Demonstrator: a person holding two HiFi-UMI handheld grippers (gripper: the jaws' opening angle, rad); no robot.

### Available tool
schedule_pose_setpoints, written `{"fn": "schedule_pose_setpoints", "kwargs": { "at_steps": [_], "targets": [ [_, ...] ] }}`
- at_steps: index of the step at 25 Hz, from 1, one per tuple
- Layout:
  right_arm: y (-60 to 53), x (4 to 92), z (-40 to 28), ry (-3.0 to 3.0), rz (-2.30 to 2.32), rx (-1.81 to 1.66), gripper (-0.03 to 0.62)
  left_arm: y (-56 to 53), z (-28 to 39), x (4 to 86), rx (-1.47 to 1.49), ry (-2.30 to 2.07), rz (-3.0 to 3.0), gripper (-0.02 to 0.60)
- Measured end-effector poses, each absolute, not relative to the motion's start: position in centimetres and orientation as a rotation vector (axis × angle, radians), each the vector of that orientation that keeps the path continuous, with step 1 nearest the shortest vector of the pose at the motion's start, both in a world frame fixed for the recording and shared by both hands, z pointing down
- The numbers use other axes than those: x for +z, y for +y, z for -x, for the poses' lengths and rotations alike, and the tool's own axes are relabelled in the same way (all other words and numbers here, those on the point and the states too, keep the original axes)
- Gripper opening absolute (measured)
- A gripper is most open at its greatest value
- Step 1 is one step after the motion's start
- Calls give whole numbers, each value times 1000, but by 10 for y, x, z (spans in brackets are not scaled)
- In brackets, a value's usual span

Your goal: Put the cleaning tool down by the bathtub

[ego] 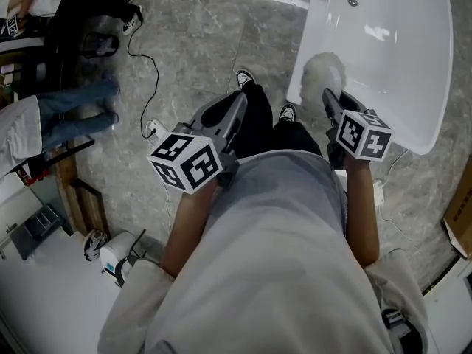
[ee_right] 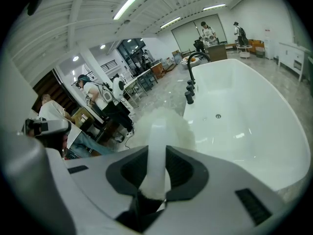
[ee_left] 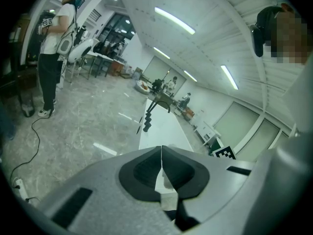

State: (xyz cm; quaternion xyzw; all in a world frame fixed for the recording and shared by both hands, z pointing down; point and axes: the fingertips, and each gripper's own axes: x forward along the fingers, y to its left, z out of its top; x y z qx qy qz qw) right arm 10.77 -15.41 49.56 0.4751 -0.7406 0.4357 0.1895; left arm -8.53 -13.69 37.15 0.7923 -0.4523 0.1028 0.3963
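A white cleaning tool with a fluffy round head is clamped by its handle in my right gripper. Its head hangs over the near rim of the white bathtub, which fills the upper right of the head view. In the right gripper view the bathtub stretches ahead, with a black tap on its left rim. My left gripper is held out over the marble floor to the left of the tub. Its jaws meet with nothing between them.
A black cable and a white power strip lie on the grey marble floor. A person in jeans stands at the left beside dark furniture. My feet are near the tub's corner. A cardboard box sits at the right edge.
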Motion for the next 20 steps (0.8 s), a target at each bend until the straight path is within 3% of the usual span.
{"fn": "schedule_pose_setpoints", "kwargs": {
  "at_steps": [20],
  "targets": [
    [-154, 539, -104, -1992, -1278, 1281, 84, -143, 96, 378, 270, -1159, -1973, 10]
  ]
}}
